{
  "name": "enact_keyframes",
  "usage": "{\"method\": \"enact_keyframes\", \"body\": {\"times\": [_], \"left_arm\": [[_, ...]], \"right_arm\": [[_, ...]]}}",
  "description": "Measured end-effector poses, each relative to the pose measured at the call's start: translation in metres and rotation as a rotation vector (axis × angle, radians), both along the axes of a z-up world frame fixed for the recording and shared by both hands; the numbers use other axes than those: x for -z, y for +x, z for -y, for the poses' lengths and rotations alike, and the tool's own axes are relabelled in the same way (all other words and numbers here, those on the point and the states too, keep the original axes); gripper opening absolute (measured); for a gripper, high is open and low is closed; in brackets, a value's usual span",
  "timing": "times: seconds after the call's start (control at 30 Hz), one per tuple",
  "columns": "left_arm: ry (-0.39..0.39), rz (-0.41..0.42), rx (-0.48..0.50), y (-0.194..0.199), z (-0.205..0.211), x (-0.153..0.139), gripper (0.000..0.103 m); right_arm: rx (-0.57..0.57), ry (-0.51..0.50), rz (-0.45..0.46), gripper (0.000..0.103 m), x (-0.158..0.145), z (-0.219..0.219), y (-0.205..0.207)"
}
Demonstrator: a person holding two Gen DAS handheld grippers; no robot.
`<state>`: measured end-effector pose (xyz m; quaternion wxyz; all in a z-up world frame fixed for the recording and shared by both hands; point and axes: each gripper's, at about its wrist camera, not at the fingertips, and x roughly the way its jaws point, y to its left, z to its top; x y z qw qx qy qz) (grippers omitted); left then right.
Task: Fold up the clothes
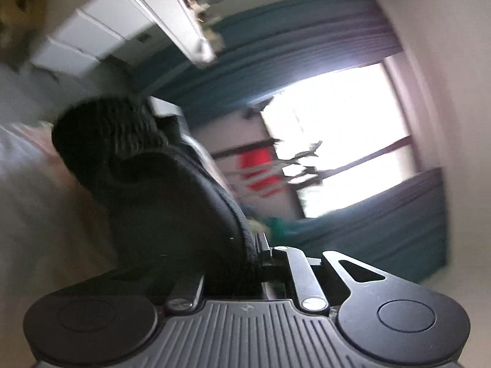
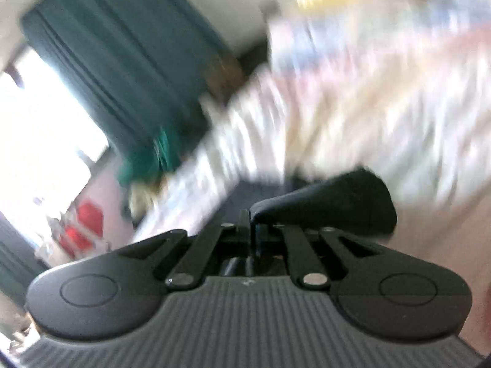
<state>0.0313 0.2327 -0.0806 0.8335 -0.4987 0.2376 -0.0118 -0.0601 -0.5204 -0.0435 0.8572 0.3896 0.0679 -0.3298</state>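
Note:
My left gripper (image 1: 256, 254) is shut on a black knit garment (image 1: 147, 184), which bulges up and left from the jaws and hides the left finger. My right gripper (image 2: 250, 224) is shut on another part of the black garment (image 2: 331, 205), which fans out to the right from the closed fingertips. Both views are tilted and blurred by motion. A pale, striped bed cover (image 2: 353, 107) lies behind the garment in the right wrist view.
Teal curtains (image 1: 291, 61) frame a bright window (image 1: 337, 135). A white cabinet (image 1: 101, 30) is at upper left. Red objects (image 2: 79, 227) sit near the window in the right wrist view, with a green cloth heap (image 2: 147, 162) beside the bed.

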Motion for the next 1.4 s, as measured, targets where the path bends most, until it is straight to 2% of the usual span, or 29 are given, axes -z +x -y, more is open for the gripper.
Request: {"method": "enact_keyframes", "body": {"times": [0.03,0.1,0.2,0.23,0.27,0.33,0.37,0.43,0.5,0.57,0.63,0.67,0.73,0.8,0.87,0.9,1.0,1.07,1.17,1.23,1.3,1.4], "left_arm": [[-0.012,-0.018,0.006,-0.001,-0.001,0.002,0.015],[-0.035,-0.054,0.017,-0.003,-0.002,0.007,0.019],[-0.069,-0.107,0.033,-0.007,-0.005,0.014,0.023],[-0.081,-0.125,0.039,-0.008,-0.006,0.016,0.031],[-0.093,-0.143,0.044,-0.009,-0.007,0.018,0.046],[-0.171,-0.175,0.028,-0.016,-0.013,0.029,0.059],[-0.213,-0.183,0.017,-0.018,-0.017,0.035,0.059],[-0.270,-0.216,-0.018,-0.019,-0.023,0.046,0.061],[-0.275,-0.249,-0.056,-0.017,-0.028,0.053,0.059],[-0.259,-0.254,-0.079,-0.015,-0.030,0.057,0.026],[-0.242,-0.230,-0.069,-0.014,-0.032,0.054,0.010],[-0.235,-0.206,-0.062,-0.015,-0.033,0.049,0.007],[-0.235,-0.142,-0.040,-0.021,-0.035,0.034,0.005],[-0.261,-0.076,-0.019,-0.033,-0.039,0.016,0.005],[-0.261,-0.044,-0.015,-0.047,-0.041,0.000,0.005],[-0.247,-0.043,-0.012,-0.052,-0.043,-0.006,0.004],[-0.213,-0.104,0.013,-0.063,-0.049,-0.008,0.004],[-0.219,-0.152,0.030,-0.065,-0.055,-0.004,0.004],[-0.229,-0.167,0.030,-0.056,-0.060,-0.004,0.004],[-0.226,-0.156,0.030,-0.026,-0.059,-0.019,0.004],[-0.209,-0.140,0.032,0.004,-0.056,-0.039,0.004],[-0.152,-0.129,0.035,0.061,-0.040,-0.072,0.005]], "right_arm": [[0.035,-0.032,0.008,0.005,-0.005,-0.001,-0.007],[0.078,0.014,-0.056,0.006,0.003,0.009,-0.013],[0.094,0.213,-0.152,0.006,0.033,0.030,-0.022],[0.100,0.275,-0.150,0.006,0.043,0.033,-0.027],[0.106,0.337,-0.148,0.006,0.052,0.036,-0.032],[0.117,0.460,-0.143,0.006,0.070,0.042,-0.042],[0.120,0.507,-0.140,0.006,0.077,0.043,-0.047],[0.115,0.514,-0.143,0.006,0.080,0.039,-0.050],[0.110,0.510,-0.155,0.006,0.081,0.036,-0.050],[0.104,0.493,-0.168,0.006,0.084,0.036,-0.048],[0.091,0.469,-0.150,0.006,0.081,0.040,-0.048],[0.082,0.455,-0.133,0.006,0.079,0.042,-0.049],[0.066,0.423,-0.086,0.006,0.072,0.045,-0.051],[0.059,0.375,0.030,0.006,0.060,0.044,-0.060],[0.065,0.325,0.110,0.005,0.047,0.038,-0.072],[0.059,0.294,0.122,0.005,0.042,0.036,-0.076],[0.047,0.226,0.067,0.005,0.035,0.035,-0.081],[0.033,0.224,0.039,0.005,0.032,0.040,-0.074],[0.008,0.235,0.014,0.005,0.026,0.047,-0.056],[-0.010,0.234,-0.002,0.005,0.020,0.052,-0.042],[-0.037,0.180,-0.015,0.005,0.002,0.055,-0.013],[-0.058,0.131,-0.054,0.005,-0.018,0.061,0.048]]}}
